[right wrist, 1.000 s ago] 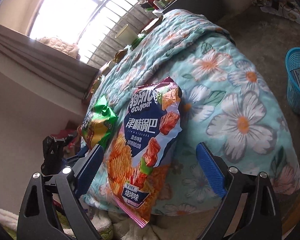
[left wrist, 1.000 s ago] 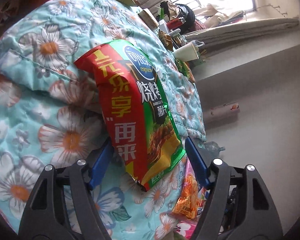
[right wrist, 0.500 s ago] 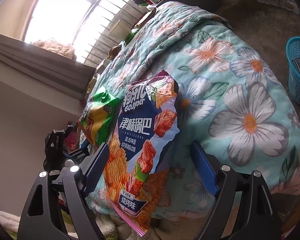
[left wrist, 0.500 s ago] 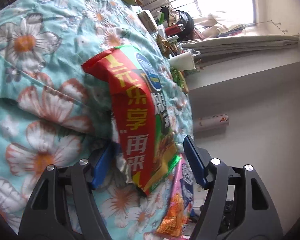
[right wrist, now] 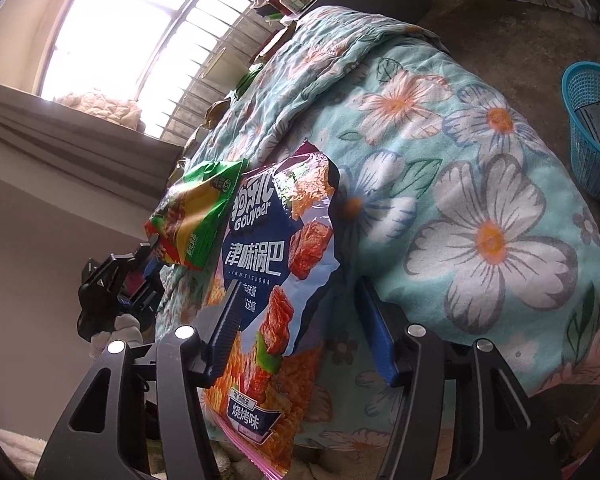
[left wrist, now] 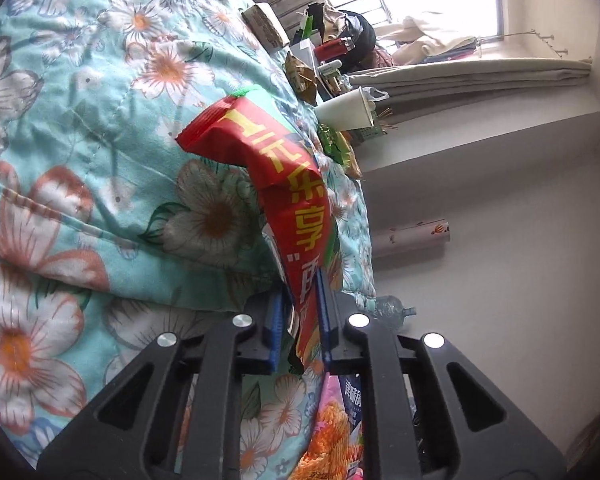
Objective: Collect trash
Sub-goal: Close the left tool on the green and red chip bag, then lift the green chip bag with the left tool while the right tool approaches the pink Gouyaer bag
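Two snack bags lie side by side on a soft quilted floral blanket point(right wrist: 480, 184), teal with big white and orange flowers, draped over a rounded mound. The blue rice-crust bag point(right wrist: 276, 280), glossy and crinkled, hangs over the blanket's near edge; the right gripper point(right wrist: 296, 320) reaches in level, its blue-padded jaws spread wide to either side of the bag's lower half, gripping nothing. Just left of that bag on the blanket, the red-and-green chip bag point(left wrist: 284, 184), creased foil, is pinched at its bottom end by the left gripper point(left wrist: 300, 320), jaws clamped on it. A blue plastic mesh basket point(right wrist: 588, 120) stands on the floor, well to the right of the blanket.
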